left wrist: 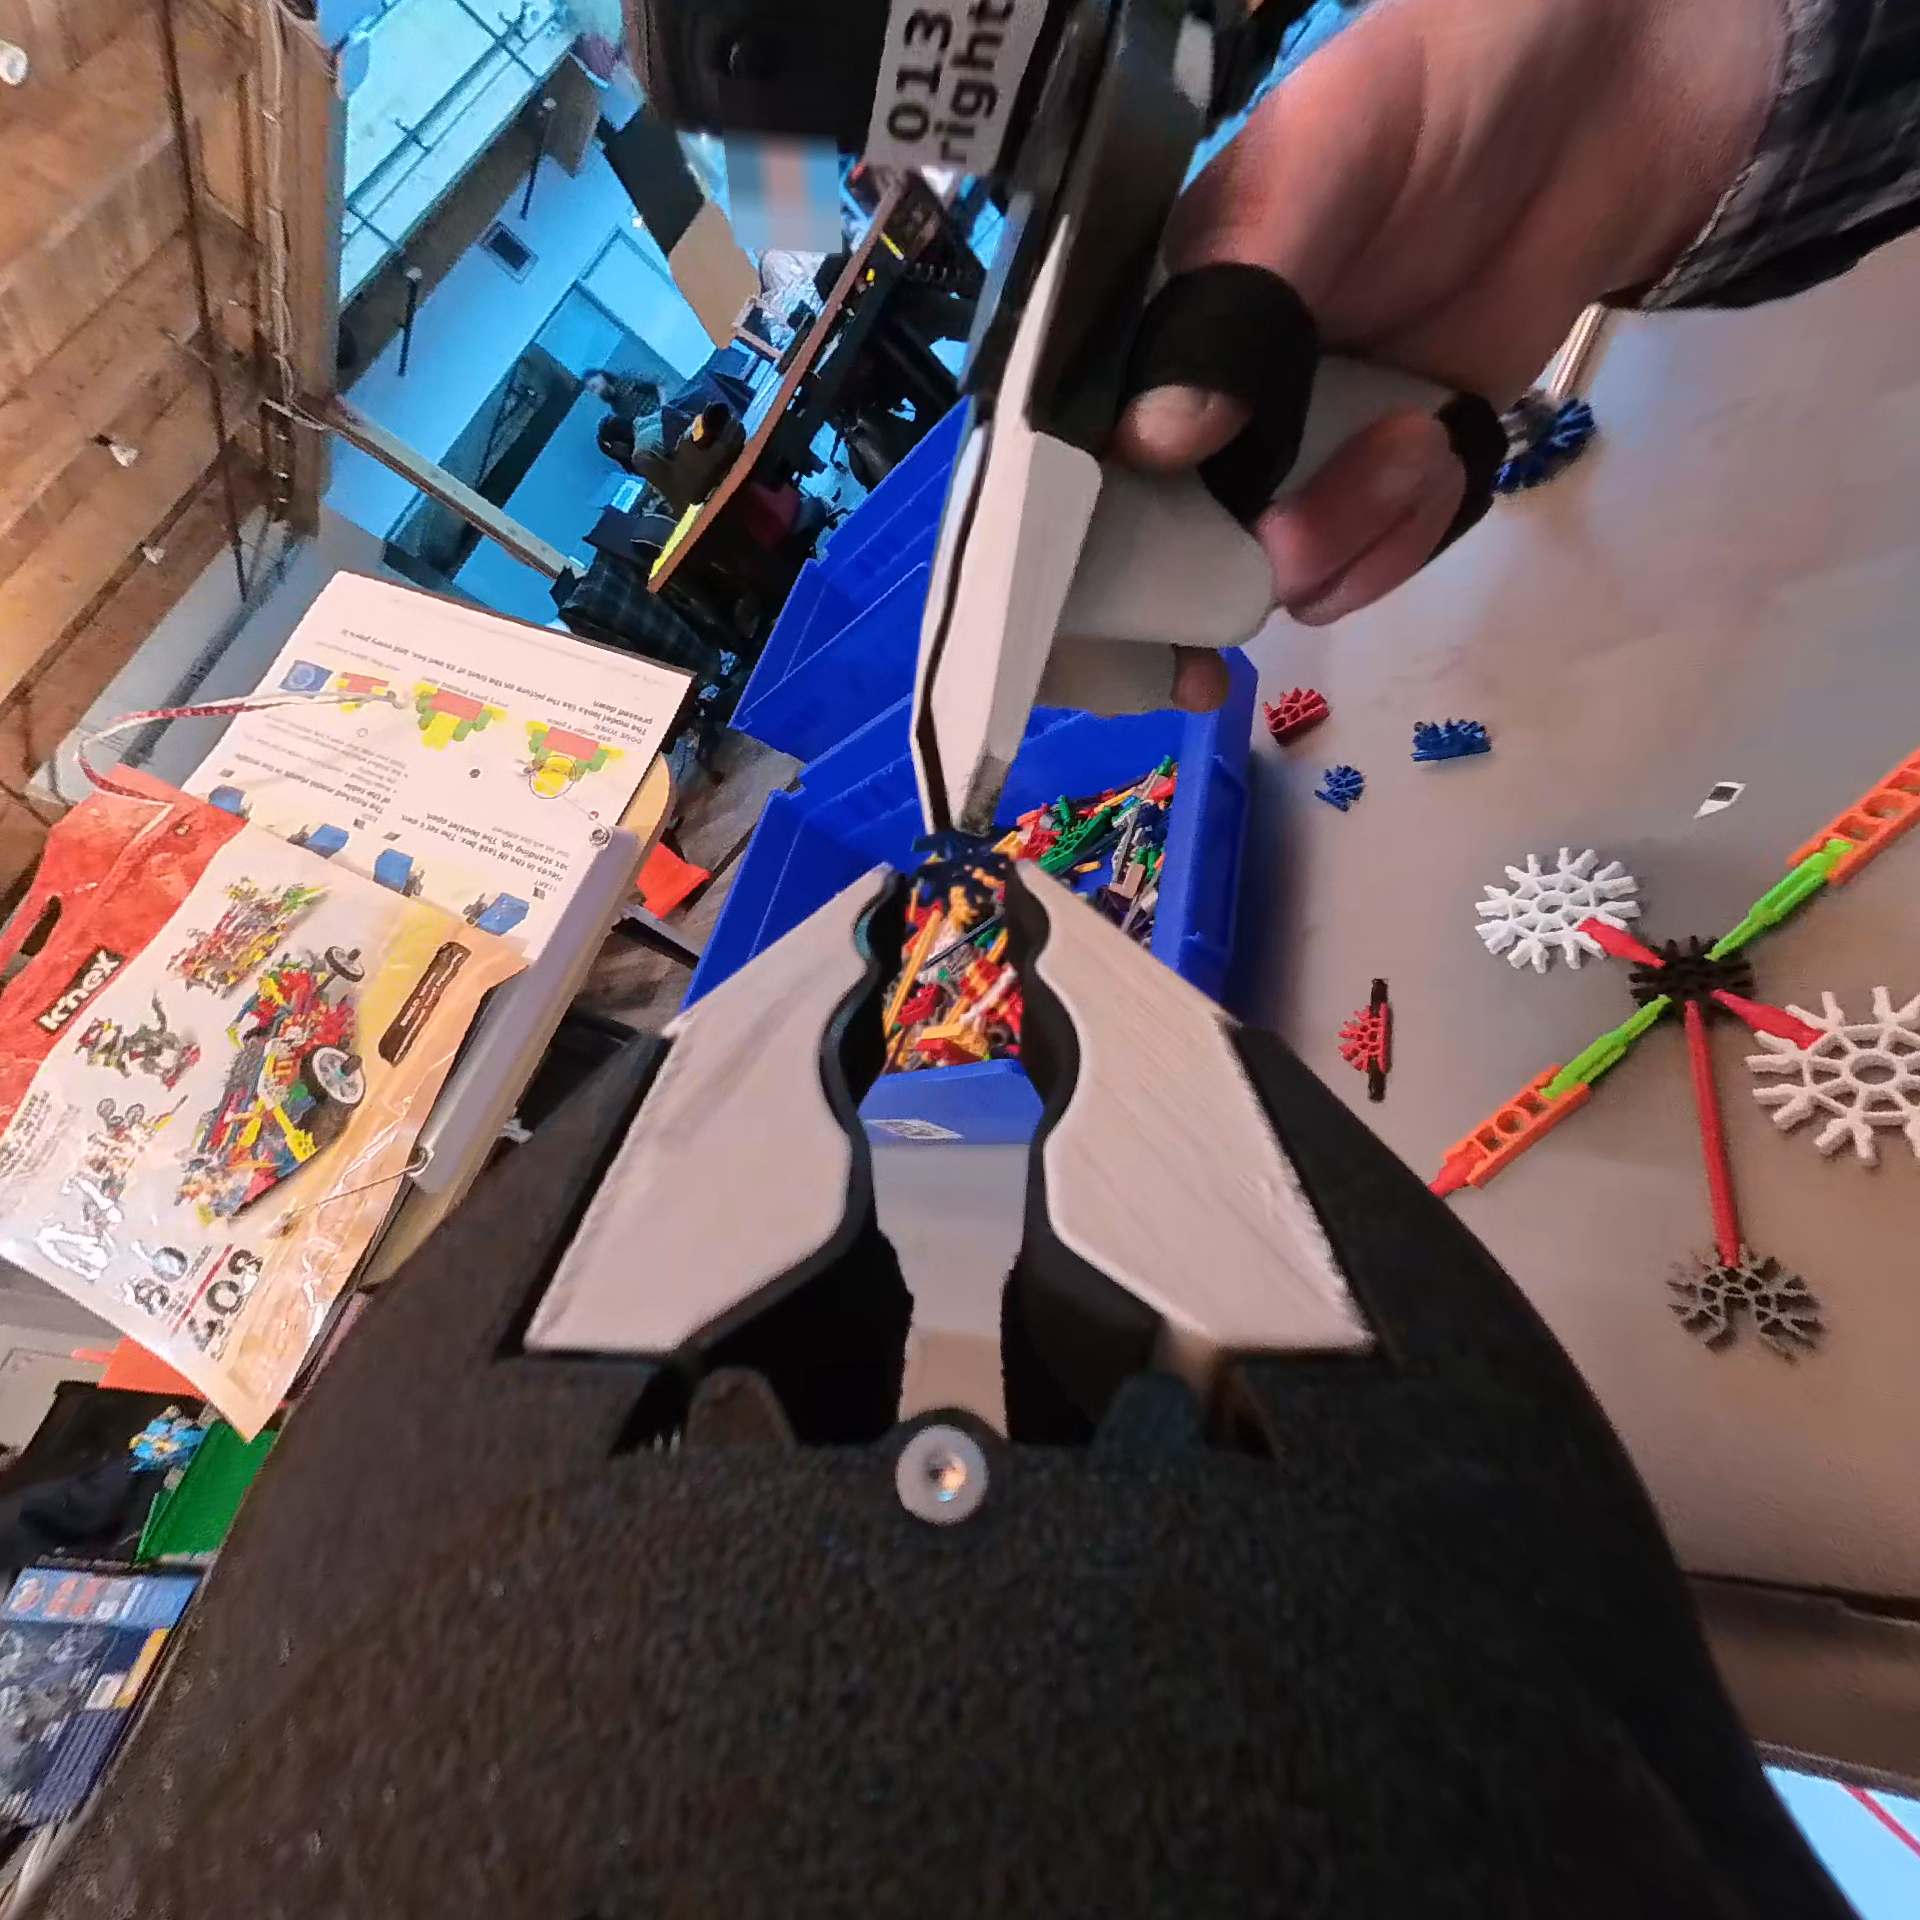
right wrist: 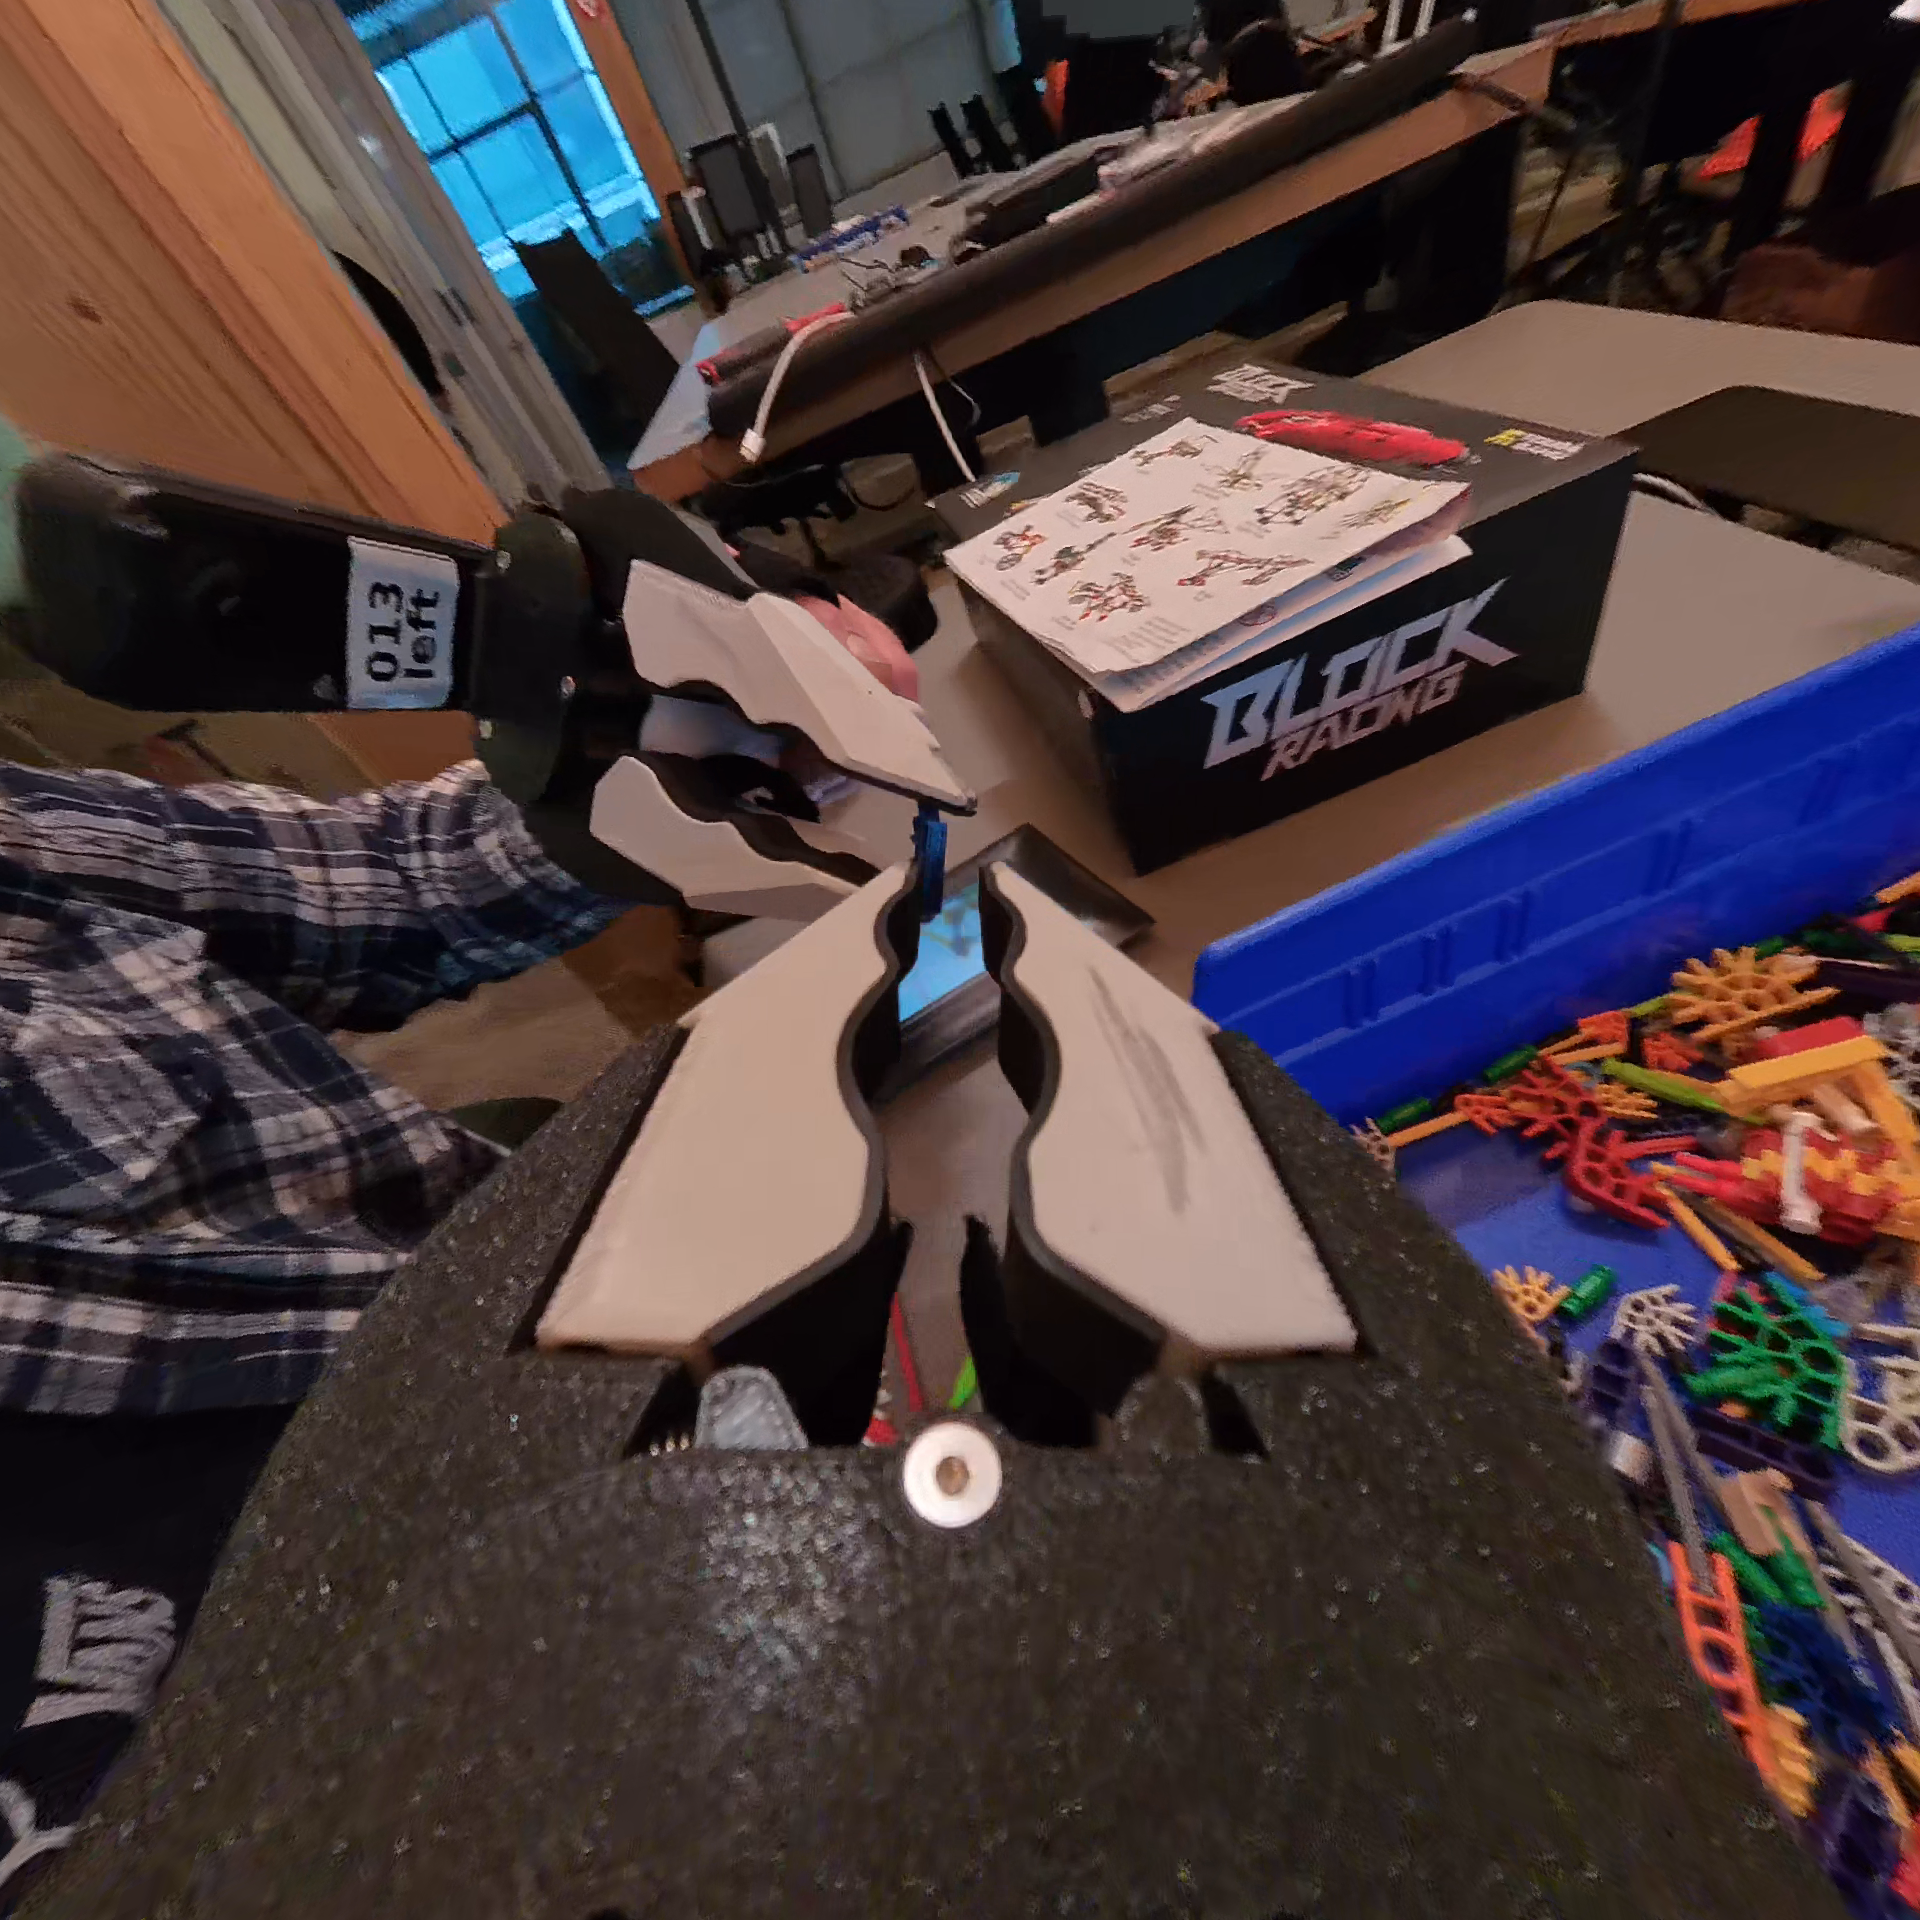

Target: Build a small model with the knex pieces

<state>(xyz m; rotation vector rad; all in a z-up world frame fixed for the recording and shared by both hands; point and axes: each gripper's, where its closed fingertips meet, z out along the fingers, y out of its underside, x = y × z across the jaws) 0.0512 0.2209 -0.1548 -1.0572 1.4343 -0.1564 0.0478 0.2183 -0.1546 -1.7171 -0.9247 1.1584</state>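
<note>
Left tool up close: jaws parted only as wide as the dark blue connector pinched at their tips, in mid-air at picture centre. Light, rigid plastic, I'd say, thin and toothed; it looks apt to twist, so flat faces or rim seem the safest hold. The right tool meets it tip to tip, jaws slightly apart, left fingertip touching or just beside the piece; no clear grip. Behind, a blue bin heaped with bright rods and connectors. At right, the smooth grey bench carries a rod-and-hub assembly and white snowflake connectors. Farther off: a black box, instruction sheets, long workshop tables, windows.
</note>
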